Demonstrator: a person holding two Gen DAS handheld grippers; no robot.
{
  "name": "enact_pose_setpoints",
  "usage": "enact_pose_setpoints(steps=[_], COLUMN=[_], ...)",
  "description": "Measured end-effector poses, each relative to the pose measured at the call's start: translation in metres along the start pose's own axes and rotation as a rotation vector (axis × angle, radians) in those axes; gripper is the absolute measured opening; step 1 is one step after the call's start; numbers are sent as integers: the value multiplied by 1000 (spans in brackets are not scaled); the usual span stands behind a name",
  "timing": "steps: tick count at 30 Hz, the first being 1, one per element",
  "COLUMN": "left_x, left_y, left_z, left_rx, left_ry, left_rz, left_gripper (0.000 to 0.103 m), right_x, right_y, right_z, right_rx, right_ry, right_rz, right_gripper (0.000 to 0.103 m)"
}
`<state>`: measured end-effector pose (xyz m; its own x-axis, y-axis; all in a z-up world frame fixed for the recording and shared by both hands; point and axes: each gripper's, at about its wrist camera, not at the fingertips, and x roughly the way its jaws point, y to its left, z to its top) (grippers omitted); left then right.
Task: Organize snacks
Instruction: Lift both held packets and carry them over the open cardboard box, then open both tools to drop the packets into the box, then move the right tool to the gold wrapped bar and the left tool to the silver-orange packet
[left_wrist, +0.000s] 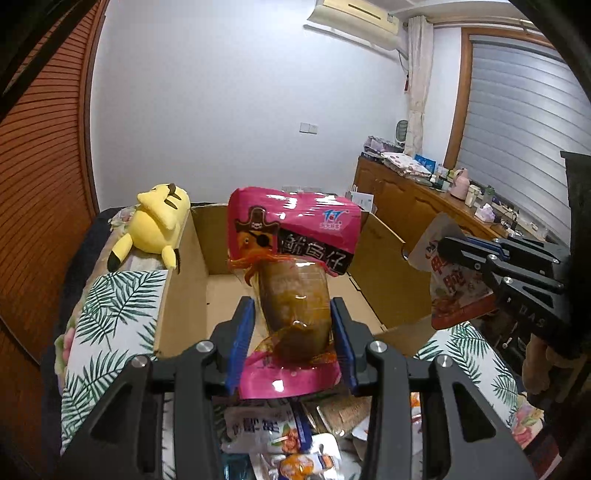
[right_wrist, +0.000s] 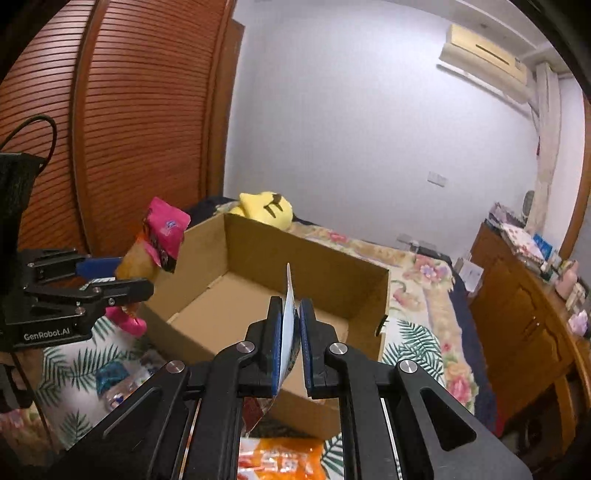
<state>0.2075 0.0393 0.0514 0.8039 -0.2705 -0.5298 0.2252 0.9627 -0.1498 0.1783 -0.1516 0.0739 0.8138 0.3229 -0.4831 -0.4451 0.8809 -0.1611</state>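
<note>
Snacks are going up in both hands, and we are gripping the pink squid packet (left_wrist: 291, 258) in the left tongs (left_wrist: 293, 332), blue pads (left_wrist: 242, 338) squeezing its clear lower half while the pink top is standing upright above the near edge of the cardboard box (left_wrist: 184, 295). Over on the other side we are clamping the right tongs (right_wrist: 290, 332) on a thin white-and-red pouch (right_wrist: 288, 332), seen edge-on between the pads, poking up over the front wall of that same box, which is sitting open on the leaf-print bedspread (right_wrist: 417, 339). Loose snack packets (left_wrist: 273, 439) are lying on the bed beneath the left tongs, and an orange packet (right_wrist: 280, 458) is lying under the right ones. Behind the box a yellow plush toy (left_wrist: 159, 221) is lying on the bed
</note>
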Motion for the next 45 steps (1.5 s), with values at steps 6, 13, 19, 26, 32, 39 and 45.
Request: enact_pose_setpoints(steps=[6,13,19,26,32,39,45], left_x=[25,40,43,19,-14,-42,-43], left_y=[4,6,5,-1,-12,-19,-18], left_z=[3,12,8,5,-12,-46,-82], left_rx=[1,12,16,21,51,70,82], left_ry=[19,12,-4,-57,-83,-95,-54], left_rz=[-13,-22,-16,-19,-37,-41,-24], left_gripper=[41,43,57,80,85,92,92], right_x=[22,45,54,25,-22,-58,-64], right_y=[-12,-21,-28,-27,-18,-7,-5], right_z=[-4,-12,-19,-24,-45,-100,-146], right_rx=[42,82,110,129,134,158,193], right_ry=[-15,-1,21,8,11,67,135], right_rz=[-9,-12,7,34,56,38,3], right_gripper=[7,7,35,42,42,43,44])
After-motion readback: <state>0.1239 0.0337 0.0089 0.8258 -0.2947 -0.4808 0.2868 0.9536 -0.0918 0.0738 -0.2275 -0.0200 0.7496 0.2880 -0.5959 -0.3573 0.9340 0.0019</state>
